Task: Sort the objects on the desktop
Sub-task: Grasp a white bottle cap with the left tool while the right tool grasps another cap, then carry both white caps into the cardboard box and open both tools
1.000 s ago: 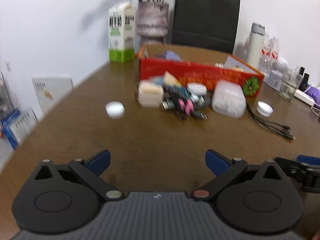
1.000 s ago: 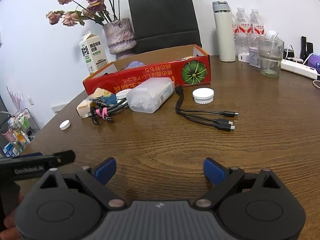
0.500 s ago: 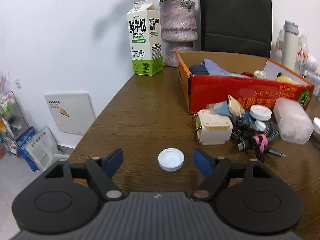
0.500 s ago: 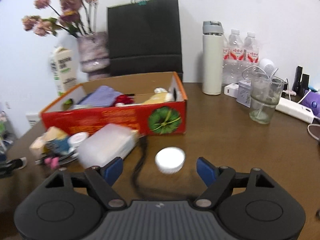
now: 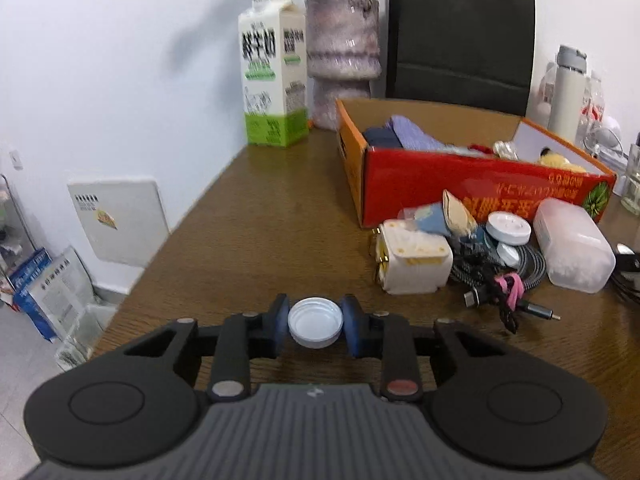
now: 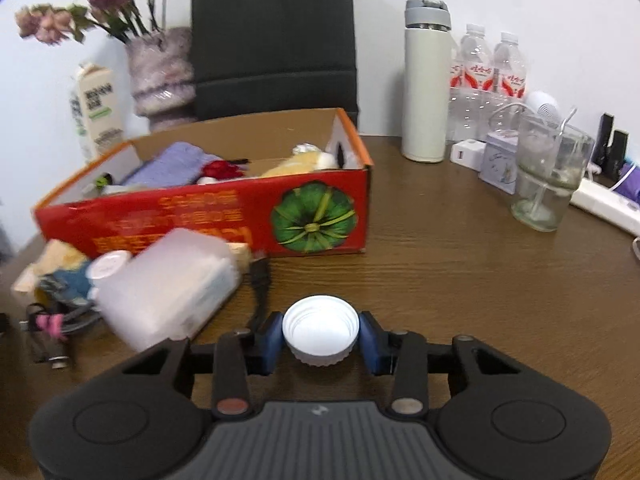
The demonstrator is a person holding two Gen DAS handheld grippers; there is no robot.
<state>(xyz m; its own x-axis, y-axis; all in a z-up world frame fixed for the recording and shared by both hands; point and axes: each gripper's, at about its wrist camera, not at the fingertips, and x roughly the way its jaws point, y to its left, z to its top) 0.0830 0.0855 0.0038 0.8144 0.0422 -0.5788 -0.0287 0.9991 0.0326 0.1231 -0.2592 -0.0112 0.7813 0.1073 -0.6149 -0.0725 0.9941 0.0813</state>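
Observation:
My left gripper (image 5: 316,327) is shut on a small white bottle cap (image 5: 315,322), open side up, just above the brown table (image 5: 256,240). My right gripper (image 6: 320,338) is shut on a larger white ribbed lid (image 6: 320,330), also open side up. A red cardboard box (image 6: 208,220) holds cloth and soft items; it also shows in the left wrist view (image 5: 472,176). In front of it lie a white plug adapter (image 5: 414,262), coiled cables (image 5: 504,280), small round white lids (image 5: 508,229) and a translucent plastic box (image 5: 572,248), which the right wrist view (image 6: 168,288) also shows.
A milk carton (image 5: 274,92), a vase (image 5: 342,60) and a black paper bag (image 6: 272,40) stand behind the box. A white flask (image 6: 426,80), water bottles (image 6: 488,76), a glass (image 6: 548,176) and a power strip (image 6: 604,200) stand at the right. The table edge drops at the left (image 5: 160,264).
Both grippers moved forward to their caps and closed on them. Half a second ago both were open with the caps lying between the fingers.

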